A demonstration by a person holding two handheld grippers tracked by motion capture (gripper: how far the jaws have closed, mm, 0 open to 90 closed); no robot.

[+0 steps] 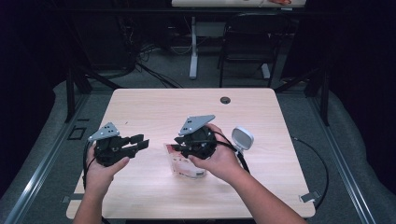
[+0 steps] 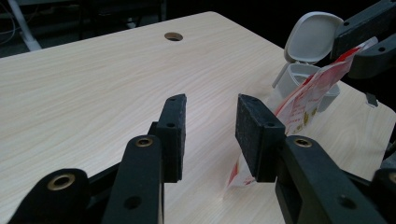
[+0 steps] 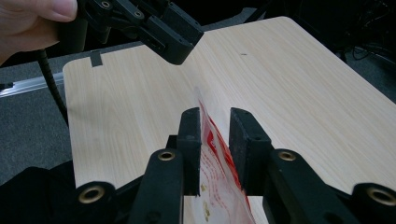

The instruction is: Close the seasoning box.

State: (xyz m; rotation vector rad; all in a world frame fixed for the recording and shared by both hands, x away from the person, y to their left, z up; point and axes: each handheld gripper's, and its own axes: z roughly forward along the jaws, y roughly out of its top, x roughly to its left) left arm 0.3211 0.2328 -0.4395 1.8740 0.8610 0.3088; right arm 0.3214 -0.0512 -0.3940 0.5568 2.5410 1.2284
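The red-and-white packet (image 3: 215, 163) stood on edge near the middle of the bench (image 1: 154, 107), its upper edge between the part-open jaws of the right tongs (image 3: 215, 140), while the left tongs (image 1: 140, 141), open and empty, waited just to its left.

High view is set above the near edge, aimed forward and down; whole table (image 1: 140, 107) is covered. Left gripper view is mounted low, close, aimed along its jaws. Right gripper view likewise. The red packet (image 2: 303, 100) is shared by all three, lower centre of each gripper view.
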